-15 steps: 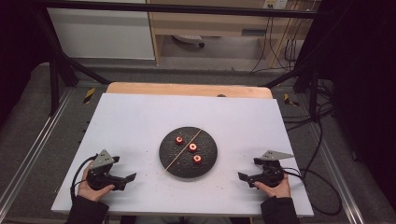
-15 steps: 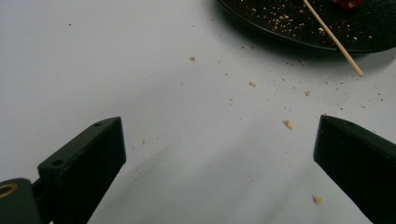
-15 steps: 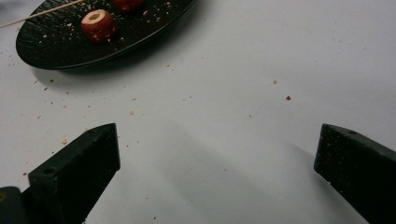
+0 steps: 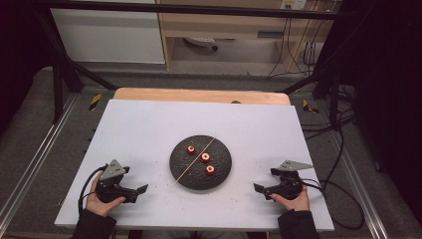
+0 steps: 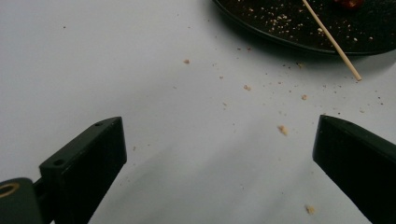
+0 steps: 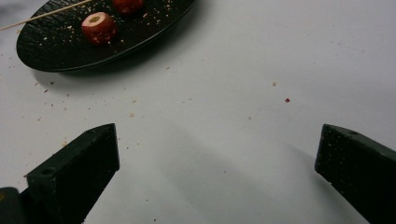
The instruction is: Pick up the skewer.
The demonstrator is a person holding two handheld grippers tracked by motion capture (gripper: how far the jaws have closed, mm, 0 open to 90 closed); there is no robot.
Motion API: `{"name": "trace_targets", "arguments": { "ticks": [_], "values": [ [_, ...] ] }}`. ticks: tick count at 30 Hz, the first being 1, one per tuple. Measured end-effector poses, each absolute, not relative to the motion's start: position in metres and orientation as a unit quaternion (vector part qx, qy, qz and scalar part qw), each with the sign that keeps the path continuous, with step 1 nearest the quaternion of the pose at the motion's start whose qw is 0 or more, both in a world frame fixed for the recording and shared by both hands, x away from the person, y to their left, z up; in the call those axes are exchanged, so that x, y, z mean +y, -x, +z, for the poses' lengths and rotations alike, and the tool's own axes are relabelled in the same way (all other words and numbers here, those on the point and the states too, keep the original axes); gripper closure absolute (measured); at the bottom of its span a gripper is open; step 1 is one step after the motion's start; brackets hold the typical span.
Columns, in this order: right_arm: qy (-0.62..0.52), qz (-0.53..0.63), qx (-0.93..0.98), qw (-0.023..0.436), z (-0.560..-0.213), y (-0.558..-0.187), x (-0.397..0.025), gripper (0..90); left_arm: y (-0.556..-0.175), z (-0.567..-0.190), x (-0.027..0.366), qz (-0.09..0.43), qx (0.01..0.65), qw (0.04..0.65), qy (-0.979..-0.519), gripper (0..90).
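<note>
White board covered the wooden table (image 4: 149, 129), and a round black textured plate (image 4: 184, 174) sat at its middle. On the plate lay three small red hollow-cored fruit pieces (image 4: 205, 157) and a thin wooden skewer (image 4: 191, 162) whose near end overhung the rim. Left gripper (image 4: 137, 190) and right gripper (image 4: 260, 189) rested either side of the plate, well apart from it, jaws spread and empty. Nothing looked begun; next, I judged, one gripper must pinch the skewer's overhanging end.
</note>
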State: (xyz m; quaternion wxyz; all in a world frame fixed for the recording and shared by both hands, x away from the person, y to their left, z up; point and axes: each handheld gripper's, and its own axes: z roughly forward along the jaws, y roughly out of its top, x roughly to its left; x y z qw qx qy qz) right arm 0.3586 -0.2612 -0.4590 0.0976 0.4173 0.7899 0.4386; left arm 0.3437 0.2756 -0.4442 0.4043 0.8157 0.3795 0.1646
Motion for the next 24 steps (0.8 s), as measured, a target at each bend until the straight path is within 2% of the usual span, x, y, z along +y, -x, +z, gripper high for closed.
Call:
{"name": "trace_targets", "arguments": {
  "ticks": [24],
  "values": [
    [-0.415, 0.432, 0.795, 0.1, -0.459, -0.359, -0.261, 0.6, -0.344, -0.431, 0.241, 0.165, 0.376, 0.388, -0.825, 2.7]
  ]
}}
